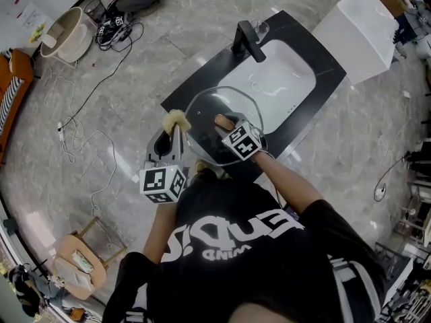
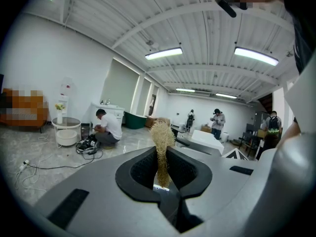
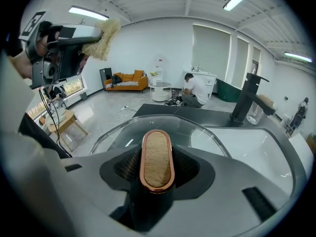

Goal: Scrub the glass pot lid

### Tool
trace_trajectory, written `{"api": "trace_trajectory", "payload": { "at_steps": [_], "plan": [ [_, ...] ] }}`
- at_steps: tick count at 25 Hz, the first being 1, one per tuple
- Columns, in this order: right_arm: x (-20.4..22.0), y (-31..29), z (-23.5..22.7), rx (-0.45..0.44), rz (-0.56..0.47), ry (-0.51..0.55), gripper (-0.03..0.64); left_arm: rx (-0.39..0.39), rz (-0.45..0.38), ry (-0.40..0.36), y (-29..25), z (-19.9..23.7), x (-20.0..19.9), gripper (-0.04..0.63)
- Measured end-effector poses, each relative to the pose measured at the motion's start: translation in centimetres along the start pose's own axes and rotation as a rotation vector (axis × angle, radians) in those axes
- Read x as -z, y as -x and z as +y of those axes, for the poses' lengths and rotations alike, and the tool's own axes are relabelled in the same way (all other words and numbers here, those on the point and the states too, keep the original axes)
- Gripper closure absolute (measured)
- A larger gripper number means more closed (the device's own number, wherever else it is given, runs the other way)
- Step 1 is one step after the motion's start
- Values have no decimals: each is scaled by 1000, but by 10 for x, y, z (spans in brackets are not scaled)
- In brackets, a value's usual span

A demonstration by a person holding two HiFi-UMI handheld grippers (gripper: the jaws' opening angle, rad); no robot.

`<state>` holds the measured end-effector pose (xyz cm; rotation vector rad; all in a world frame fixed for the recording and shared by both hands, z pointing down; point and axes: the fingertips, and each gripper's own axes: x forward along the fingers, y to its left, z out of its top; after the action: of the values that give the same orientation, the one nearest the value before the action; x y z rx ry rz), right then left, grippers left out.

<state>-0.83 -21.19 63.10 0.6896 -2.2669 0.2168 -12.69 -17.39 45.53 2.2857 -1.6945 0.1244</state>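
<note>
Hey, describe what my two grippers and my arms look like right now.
The left hand-held gripper and right hand-held gripper match. Each has a smooth grey body, black textured pads lining the jaws, and a marker cube of black-and-white squares. No cables show on them. You wear a black T-shirt with white lettering, and its short sleeves leave the forearms bare.

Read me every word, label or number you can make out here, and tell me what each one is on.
Black T-shirt: large white print, upside down and creased, not surely readable; a small line under it looks like "MIND".
Marker cube and its twin: black-and-white code squares only, no letters.
Sheet on the wall: too small to read.
Nothing else bears readable text.
</note>
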Motion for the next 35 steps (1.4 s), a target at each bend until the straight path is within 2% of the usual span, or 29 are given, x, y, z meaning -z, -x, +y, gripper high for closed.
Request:
{"api": "trace_trajectory", "payload": {
  "at_steps": [11,22,26,32,35],
  "plan": [
    [3,20,7,-20,40,-17,443,-14,-13,11,9,8,-2,546],
    [-39,77,6,24,-79,-63,443,12,-31,19,10,2,-8,546],
    [-42,88,-9,14,-153,-202,443,9,-55,28,16,5,-17,546],
    [-48,108,-35,-58,-320,-523,443,-11,-90,56,24,19,-27,546],
    [-52,119,-41,-130,-420,-681,443,-5,-87,66,25,20,-26,546]
  ]
}}
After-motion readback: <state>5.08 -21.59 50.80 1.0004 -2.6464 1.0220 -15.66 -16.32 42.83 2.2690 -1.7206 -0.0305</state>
